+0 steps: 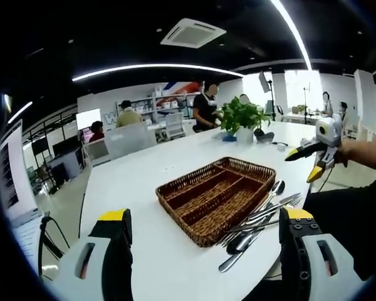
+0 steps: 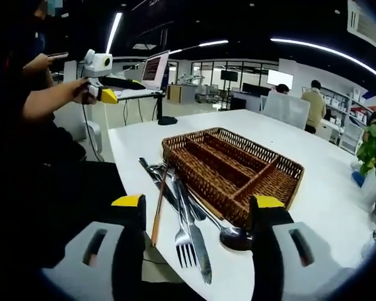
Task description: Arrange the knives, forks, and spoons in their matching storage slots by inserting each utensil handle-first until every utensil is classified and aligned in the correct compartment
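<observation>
Wicker tray [image 2: 233,172] sits empty near the desk [image 2: 326,200] edge, cutlery pile [image 2: 187,216] right beside it
Both the left gripper [image 1: 203,229] and right gripper [image 2: 200,213] hover with jaws wide open, holding nothing

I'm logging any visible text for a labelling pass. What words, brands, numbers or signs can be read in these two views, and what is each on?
"W": one large blue letter on the far white wall, cut off by a person; the rest can't be read.
Monitor at the left edge: dark lines of text, too small to read.
Laptop screen: blurred, unreadable.
Wicker tray, cutlery: no markings to be seen.
</observation>
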`<state>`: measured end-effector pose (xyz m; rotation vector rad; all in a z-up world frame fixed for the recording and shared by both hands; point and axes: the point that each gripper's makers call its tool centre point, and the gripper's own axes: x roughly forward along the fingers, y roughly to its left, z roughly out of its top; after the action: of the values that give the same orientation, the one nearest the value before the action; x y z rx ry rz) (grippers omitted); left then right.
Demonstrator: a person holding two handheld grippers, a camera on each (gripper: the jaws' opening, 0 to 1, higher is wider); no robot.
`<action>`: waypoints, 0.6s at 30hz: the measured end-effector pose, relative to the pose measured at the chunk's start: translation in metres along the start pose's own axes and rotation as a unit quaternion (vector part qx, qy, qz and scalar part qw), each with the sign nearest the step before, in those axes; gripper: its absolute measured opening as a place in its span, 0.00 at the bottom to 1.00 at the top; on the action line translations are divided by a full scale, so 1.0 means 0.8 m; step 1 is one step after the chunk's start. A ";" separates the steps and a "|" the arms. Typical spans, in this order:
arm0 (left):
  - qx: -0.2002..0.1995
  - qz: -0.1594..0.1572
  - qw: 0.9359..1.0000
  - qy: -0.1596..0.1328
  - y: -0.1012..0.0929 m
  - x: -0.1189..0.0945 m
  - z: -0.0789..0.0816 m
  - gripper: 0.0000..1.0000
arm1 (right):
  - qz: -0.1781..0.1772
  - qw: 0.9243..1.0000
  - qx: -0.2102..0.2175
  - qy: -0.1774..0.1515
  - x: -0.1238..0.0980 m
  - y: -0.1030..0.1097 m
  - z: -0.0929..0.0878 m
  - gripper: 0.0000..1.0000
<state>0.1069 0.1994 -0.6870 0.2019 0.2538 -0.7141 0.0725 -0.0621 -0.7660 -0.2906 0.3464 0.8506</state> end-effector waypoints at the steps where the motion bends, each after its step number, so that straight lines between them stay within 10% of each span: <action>1: 0.000 0.000 1.000 0.000 0.000 0.000 0.000 1.00 | 0.005 1.000 0.003 -0.002 0.003 0.004 -0.002 0.68; 18: -0.004 0.004 1.000 0.002 0.002 -0.001 -0.005 1.00 | 0.068 0.998 0.001 0.006 0.054 0.058 -0.045 0.49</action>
<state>0.1064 0.2021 -0.6908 0.1969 0.2603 -0.7041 0.0566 -0.0177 -0.8211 -0.2730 0.3822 0.9827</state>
